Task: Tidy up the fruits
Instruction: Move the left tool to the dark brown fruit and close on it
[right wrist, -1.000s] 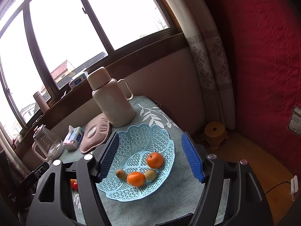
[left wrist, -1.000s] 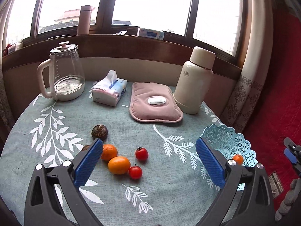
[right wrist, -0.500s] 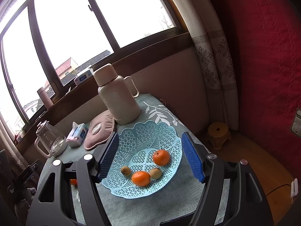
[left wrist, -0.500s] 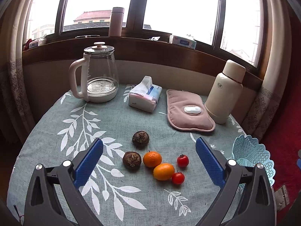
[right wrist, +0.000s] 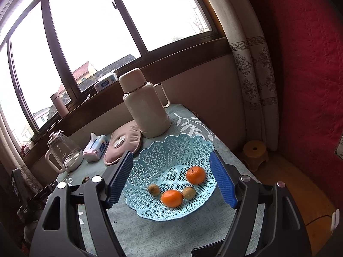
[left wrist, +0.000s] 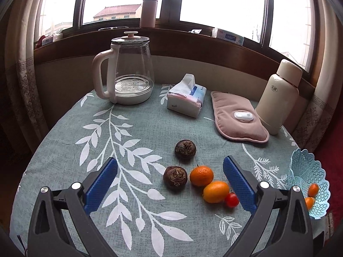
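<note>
Right now the left gripper (left wrist: 170,178) is hovering wide and empty over loose fruit on the leaf-patterned teal counter (left wrist: 128,128): two dark brown wrinkled fruits (left wrist: 175,177), a round orange tangerine (left wrist: 201,175), an oval orange citrus (left wrist: 216,192) and a small red tomato (left wrist: 231,199). The right gripper (right wrist: 171,181) is also waiting wide and empty above the pale blue lattice plastic basket (right wrist: 163,150), which is already holding four fruits. The nearer brown fruit is probably the best target: centre it between the pads, descend straight, and close gently, avoiding the tangerine just beside it.
</note>
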Available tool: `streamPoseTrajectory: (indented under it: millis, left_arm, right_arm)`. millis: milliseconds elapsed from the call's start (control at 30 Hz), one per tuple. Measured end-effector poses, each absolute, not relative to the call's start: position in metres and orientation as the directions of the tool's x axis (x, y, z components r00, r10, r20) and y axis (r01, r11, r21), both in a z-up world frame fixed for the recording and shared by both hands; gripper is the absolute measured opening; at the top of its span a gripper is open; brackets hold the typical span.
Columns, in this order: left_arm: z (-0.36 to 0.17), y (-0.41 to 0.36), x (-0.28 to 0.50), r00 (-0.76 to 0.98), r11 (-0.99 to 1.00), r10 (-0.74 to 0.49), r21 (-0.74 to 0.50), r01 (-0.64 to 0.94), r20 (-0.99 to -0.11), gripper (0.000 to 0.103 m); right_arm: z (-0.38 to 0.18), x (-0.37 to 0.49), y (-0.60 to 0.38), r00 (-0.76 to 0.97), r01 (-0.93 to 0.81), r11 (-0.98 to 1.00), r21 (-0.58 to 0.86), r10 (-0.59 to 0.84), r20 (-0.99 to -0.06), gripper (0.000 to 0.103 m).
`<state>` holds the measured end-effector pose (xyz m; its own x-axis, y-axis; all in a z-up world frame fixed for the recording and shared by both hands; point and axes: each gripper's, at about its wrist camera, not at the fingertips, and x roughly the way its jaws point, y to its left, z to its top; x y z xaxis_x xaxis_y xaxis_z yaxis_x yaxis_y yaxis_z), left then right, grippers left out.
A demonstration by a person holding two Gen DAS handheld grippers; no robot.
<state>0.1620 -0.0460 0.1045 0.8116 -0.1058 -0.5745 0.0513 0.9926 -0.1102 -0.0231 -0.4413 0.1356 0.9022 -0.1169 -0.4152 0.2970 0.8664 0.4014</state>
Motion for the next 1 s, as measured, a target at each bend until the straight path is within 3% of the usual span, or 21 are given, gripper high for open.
streamPoseTrajectory:
  millis: [533, 733, 1000]
  left_arm:
    - [0.047, -0.050, 0.198, 0.717, 0.999, -0.036, -0.009, 0.041, -0.696, 0.097]
    - [0.033, -0.058, 0.206, 0.676, 0.996, -0.059, 0.003, 0.090, -0.735, 0.079]
    - [0.027, -0.066, 0.217, 0.655, 0.993, -0.064, 0.020, 0.120, -0.753, 0.067]
  right_arm:
    - [0.126, -0.012, -0.417, 0.892, 0.243, 0.894, 0.376, -0.053, -0.449, 0.076]
    - [0.121, -0.007, -0.414, 0.886, 0.237, 0.896, 0.375, -0.041, -0.462, 0.076]
    - [0.119, -0.006, -0.414, 0.882, 0.238, 0.896, 0.376, -0.038, -0.469, 0.076]
